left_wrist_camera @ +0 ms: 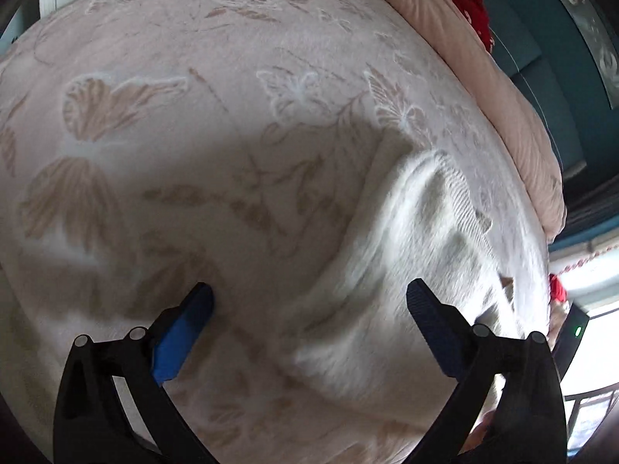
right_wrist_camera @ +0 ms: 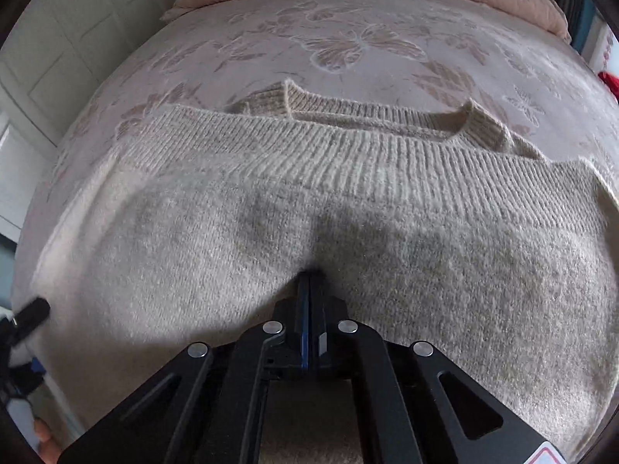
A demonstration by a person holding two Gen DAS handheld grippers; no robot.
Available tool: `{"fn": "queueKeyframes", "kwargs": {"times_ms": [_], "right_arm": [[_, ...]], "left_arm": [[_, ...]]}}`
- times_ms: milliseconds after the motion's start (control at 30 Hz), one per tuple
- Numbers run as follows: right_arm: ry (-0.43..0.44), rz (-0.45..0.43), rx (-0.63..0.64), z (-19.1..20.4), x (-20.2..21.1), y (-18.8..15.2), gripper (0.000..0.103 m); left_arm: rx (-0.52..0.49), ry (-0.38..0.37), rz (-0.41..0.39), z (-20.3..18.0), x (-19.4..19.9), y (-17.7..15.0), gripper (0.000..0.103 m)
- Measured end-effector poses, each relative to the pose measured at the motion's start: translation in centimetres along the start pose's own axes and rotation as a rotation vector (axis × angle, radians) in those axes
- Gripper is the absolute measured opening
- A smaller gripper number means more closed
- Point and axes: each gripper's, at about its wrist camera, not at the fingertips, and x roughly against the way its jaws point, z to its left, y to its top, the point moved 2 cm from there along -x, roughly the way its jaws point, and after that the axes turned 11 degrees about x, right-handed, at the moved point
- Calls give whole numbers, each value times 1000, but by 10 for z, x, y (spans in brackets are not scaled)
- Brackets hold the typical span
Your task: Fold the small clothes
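A cream knitted sweater (right_wrist_camera: pixel 348 208) lies folded over on the bed, its ribbed hem across the middle of the right wrist view and a ribbed collar or cuff edge (right_wrist_camera: pixel 379 116) behind it. My right gripper (right_wrist_camera: pixel 309 276) is shut on the sweater's near fold. In the left wrist view the sweater (left_wrist_camera: pixel 418 255) lies blurred at the right. My left gripper (left_wrist_camera: pixel 309 297) is open and empty above the bed, its right finger (left_wrist_camera: pixel 425 301) over the sweater's edge. The left gripper also shows at the left edge of the right wrist view (right_wrist_camera: pixel 31 315).
The bed has a pale pink blanket with butterfly patterns (left_wrist_camera: pixel 193 116). A folded pink quilt (left_wrist_camera: pixel 483 77) lies along the bed's far side, with a red item (left_wrist_camera: pixel 474 11) beyond it. White cupboard doors (right_wrist_camera: pixel 69 38) stand to the left.
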Motion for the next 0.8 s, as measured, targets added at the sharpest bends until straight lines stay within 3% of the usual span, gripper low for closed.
{"fn": "queueKeyframes", "kwargs": {"times_ms": [33, 67, 100, 133, 167, 300, 400, 533, 700, 800], "right_arm": [[17, -6, -4, -2, 2, -2, 0], [40, -8, -20, -5, 4, -3, 0], [69, -8, -47, -14, 4, -3, 0], [111, -6, -87, -22, 6, -6, 0], [139, -6, -109, -27, 4, -5, 0], [225, -19, -164, -39, 4, -8, 0], [282, -65, -211, -52, 22, -13, 0], [281, -183, -287, -94, 70, -42, 6], [221, -232, -400, -160, 109, -104, 10], [218, -246, -448, -187, 121, -132, 12]], "left_arm": [[5, -10, -3, -1, 1, 2, 86], [3, -35, 4, -4, 3, 4, 56], [-16, -71, 56, -11, -2, 4, 39], [-33, -61, 87, -16, -3, 4, 25], [-60, -56, 85, -24, 0, 3, 18], [-176, -170, 77, -75, 35, -7, 13], [-325, -281, 55, -143, 79, -31, 10], [-544, -394, 81, -237, 111, -95, 10], [-678, -388, 188, -288, 78, -183, 10], [-729, -303, 282, -287, 29, -240, 10]]}}
